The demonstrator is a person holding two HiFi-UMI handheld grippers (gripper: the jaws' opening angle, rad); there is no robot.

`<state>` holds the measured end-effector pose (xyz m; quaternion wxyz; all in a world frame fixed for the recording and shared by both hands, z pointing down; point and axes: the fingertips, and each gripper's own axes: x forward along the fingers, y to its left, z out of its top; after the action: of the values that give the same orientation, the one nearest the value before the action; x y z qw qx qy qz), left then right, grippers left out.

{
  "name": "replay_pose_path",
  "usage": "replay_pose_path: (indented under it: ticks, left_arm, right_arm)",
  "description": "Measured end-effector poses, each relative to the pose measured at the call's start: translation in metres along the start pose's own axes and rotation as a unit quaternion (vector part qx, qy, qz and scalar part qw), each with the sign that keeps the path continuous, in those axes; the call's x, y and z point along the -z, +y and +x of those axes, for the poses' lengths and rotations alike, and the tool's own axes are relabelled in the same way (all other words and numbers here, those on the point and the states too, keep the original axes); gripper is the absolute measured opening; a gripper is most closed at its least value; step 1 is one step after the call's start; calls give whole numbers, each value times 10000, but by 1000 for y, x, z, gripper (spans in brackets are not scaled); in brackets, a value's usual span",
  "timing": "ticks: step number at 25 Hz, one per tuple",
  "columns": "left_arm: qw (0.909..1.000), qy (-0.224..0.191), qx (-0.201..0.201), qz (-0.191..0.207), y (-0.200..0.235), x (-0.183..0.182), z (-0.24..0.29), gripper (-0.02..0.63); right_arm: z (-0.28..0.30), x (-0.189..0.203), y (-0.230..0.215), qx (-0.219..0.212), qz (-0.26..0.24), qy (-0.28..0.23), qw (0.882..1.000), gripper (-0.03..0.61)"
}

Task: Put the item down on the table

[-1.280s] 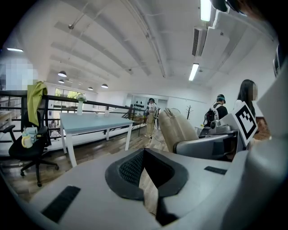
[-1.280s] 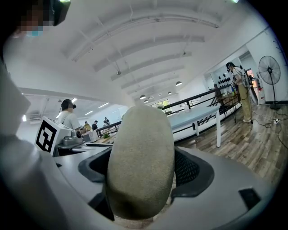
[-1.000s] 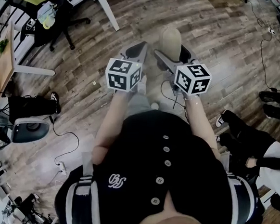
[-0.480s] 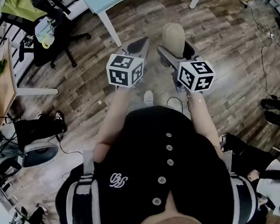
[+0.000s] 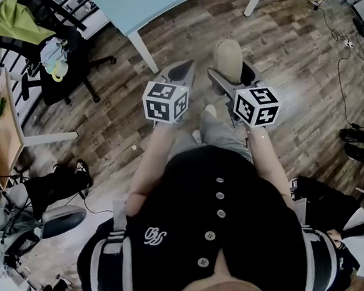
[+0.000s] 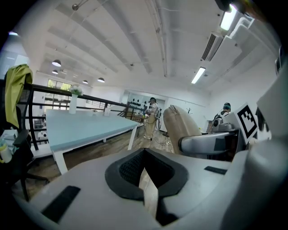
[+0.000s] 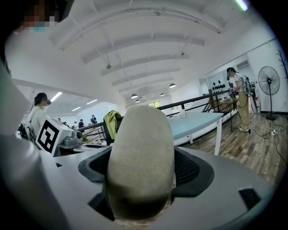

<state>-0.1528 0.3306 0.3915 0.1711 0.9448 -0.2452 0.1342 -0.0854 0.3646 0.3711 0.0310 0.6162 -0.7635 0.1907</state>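
A tan, rounded oblong item [image 5: 229, 53] is clamped in my right gripper [image 5: 232, 69], held in the air over the wooden floor. In the right gripper view the item [image 7: 140, 157] fills the space between the jaws of the right gripper [image 7: 140, 188]. My left gripper [image 5: 183, 69] is beside it, jaws pressed together with nothing between them. The left gripper [image 6: 145, 157] view shows the item [image 6: 180, 128] and the right gripper [image 6: 211, 143] off to the right. The light blue table [image 5: 137, 0] lies ahead at the upper left, some way from both grippers.
An office chair draped with green cloth [image 5: 29, 20] stands left of the table. Cables [image 5: 343, 54] run over the floor at the right, near someone's dark shoes [image 5: 358, 134]. A standing fan [image 7: 269, 85] and a person [image 7: 238, 94] are beyond the table [image 7: 193, 122].
The person has walked forward: the blue table has come further into the head view at the top. Both grippers stay raised side by side, the right still holding the tan item.
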Motion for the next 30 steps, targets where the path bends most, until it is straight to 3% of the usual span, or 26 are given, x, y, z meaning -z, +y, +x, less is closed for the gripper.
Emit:
replay_pose_path:
  ticks: [8,15,30]
  left_arm:
    - [9997,-84,-222,-105,41,-18,25,8]
    - [9990,-176,-401,-69,87,-59,74,8]
    - [9971,-384,-663,1,156,-161,230,8]
  right_arm:
    - [51,-16,-22,-177,-36,19,9998,414]
    - [120,-42,-52,-442,-2,13,9990,416]
    - [233,-139,-177,-741,-191,-166,9969,416]
